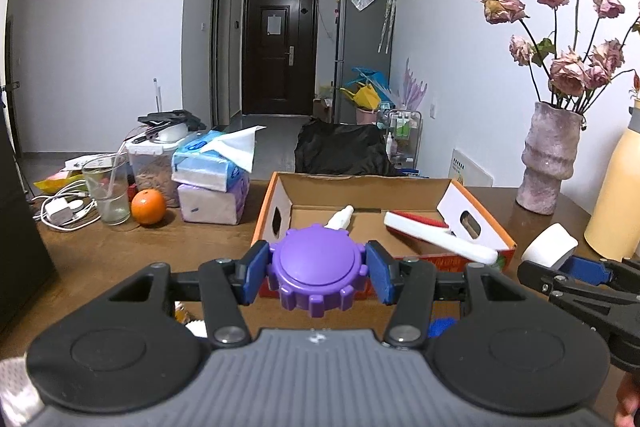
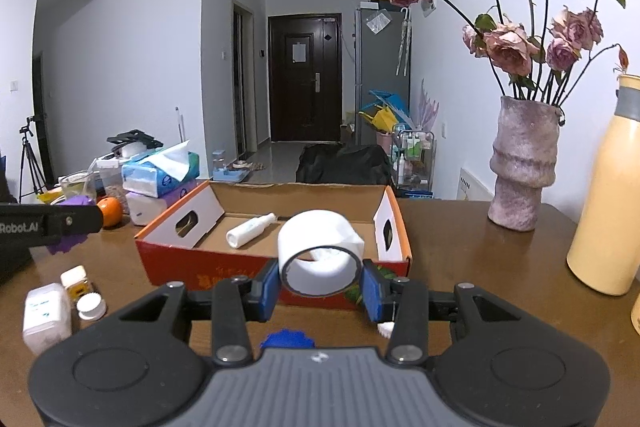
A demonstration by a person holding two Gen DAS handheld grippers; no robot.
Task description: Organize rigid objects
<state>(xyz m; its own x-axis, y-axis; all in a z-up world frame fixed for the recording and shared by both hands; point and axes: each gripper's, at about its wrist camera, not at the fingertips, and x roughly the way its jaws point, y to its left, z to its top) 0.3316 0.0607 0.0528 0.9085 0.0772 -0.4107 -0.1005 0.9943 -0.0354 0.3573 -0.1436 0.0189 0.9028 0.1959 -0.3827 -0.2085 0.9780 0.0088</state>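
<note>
Home, apt hallway: front door (image 1: pixel 280 51), fridge (image 1: pixel 362 47), dried roses in vase (image 1: pixel 550 155), wood table (image 1: pixel 120 247) w/ tissue packs (image 1: pixel 210 169).

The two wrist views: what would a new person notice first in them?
First, each gripper holds something in front of the open cardboard box: the left gripper clamps a purple cap, and the right gripper clamps a white tape roll. Next, the vase of dried roses stands at the right on the table.

A purple knobbed lid (image 1: pixel 316 263) and a white tape roll (image 2: pixel 319 252) are held up before the open cardboard box (image 2: pixel 280 263), which holds a white bottle (image 2: pixel 250 230) and a red-and-white brush (image 1: pixel 436 235).
</note>
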